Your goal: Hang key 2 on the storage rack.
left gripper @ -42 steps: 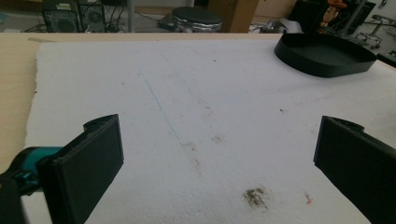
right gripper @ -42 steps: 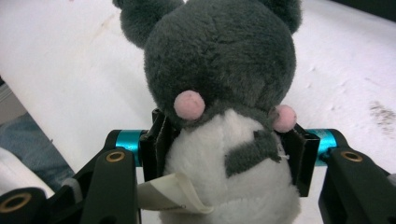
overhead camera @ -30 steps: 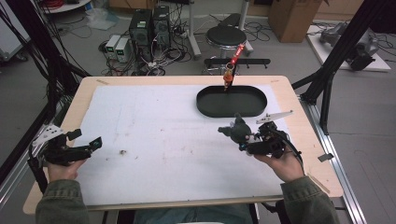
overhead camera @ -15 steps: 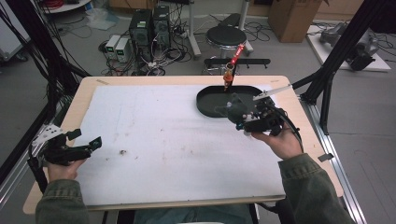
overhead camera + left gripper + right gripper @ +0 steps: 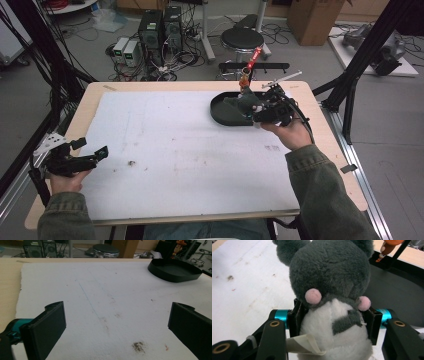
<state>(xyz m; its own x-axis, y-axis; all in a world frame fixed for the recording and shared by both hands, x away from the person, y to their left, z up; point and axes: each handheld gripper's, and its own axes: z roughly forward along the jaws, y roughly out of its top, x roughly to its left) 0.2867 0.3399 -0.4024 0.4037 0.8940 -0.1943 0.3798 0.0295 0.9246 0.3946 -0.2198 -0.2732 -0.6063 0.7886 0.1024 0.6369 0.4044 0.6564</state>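
Observation:
A grey and white plush toy (image 5: 329,282) with pink cheeks sits between the black jaws of my right gripper (image 5: 332,322), which is shut on its body. In the high view the right gripper (image 5: 250,107) holds the plush toy (image 5: 243,102) over the near edge of the black oval tray (image 5: 222,112) at the table's far right. My left gripper (image 5: 90,150) rests near the table's left front edge, jaws open with nothing between them. In the left gripper view its two wide-apart fingers (image 5: 47,325) frame bare white mat, with the black tray (image 5: 175,271) far off.
A white mat (image 5: 175,150) covers most of the wooden table. A small brown stain (image 5: 131,162) lies near the left gripper. An orange and red clamp-like figure (image 5: 248,67) stands behind the tray. Computers, a stool and cables are on the floor beyond the table.
My right hand has carried the plush toy up and away from the front right of the table to the black tray. The left hand has kept still.

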